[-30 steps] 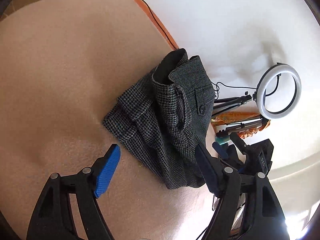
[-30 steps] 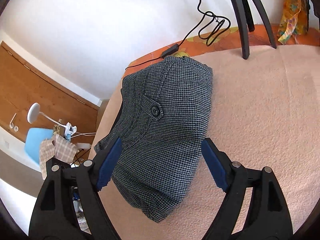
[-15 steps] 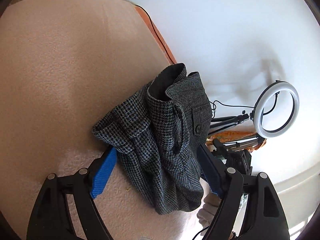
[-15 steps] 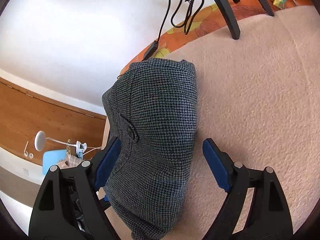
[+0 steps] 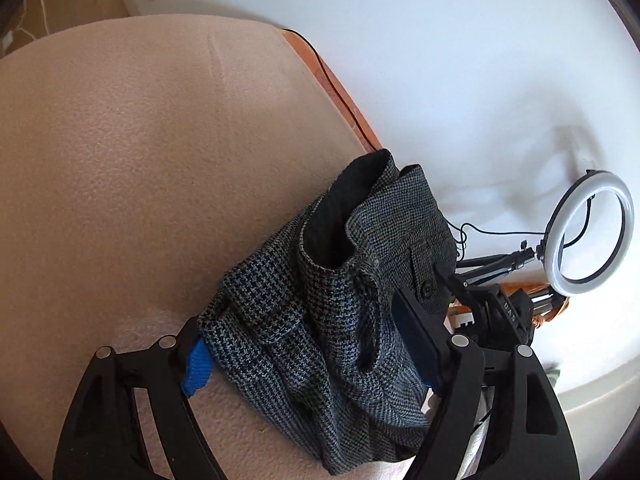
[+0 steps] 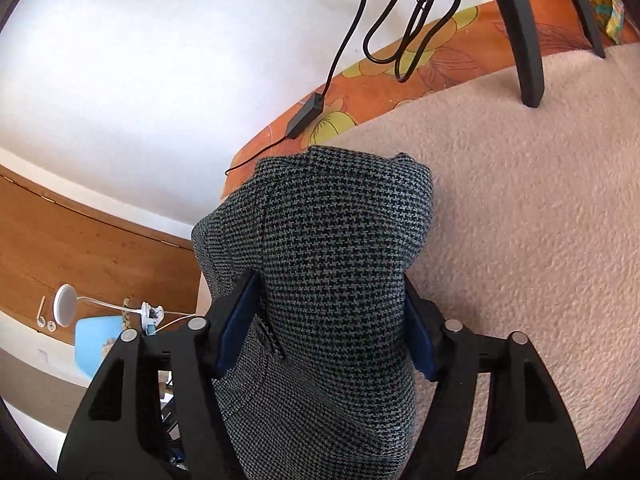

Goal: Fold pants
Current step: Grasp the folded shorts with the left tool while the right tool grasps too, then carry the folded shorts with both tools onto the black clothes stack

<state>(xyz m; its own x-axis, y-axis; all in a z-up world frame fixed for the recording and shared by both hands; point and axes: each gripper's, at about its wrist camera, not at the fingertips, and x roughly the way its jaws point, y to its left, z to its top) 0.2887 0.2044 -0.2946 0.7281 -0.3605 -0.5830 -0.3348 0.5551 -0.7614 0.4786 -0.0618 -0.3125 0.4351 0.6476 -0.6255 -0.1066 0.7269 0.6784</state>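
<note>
The folded grey houndstooth pants [image 5: 340,304] lie in a thick bundle on the beige blanket [image 5: 140,160], near its edge by the wall. My left gripper [image 5: 308,348] is open, its jaws wide on either side of the bundle. The left blue pad [image 5: 196,368] is partly under the cloth. In the right wrist view the pants [image 6: 332,260] fill the space between the jaws of my right gripper [image 6: 328,336], which is open and straddles the other end. I cannot tell whether the pads press on the cloth.
A ring light [image 5: 592,232] on a tripod stands to the right beyond the blanket. A black cable with an adapter [image 6: 306,114] lies on the orange flowered sheet [image 6: 440,48] by the wall. A black stand leg [image 6: 520,32] rests on the blanket.
Both grippers have moved forward onto the pants bundle, so that it now sits between each pair of jaws. The jaws stay wide apart.
</note>
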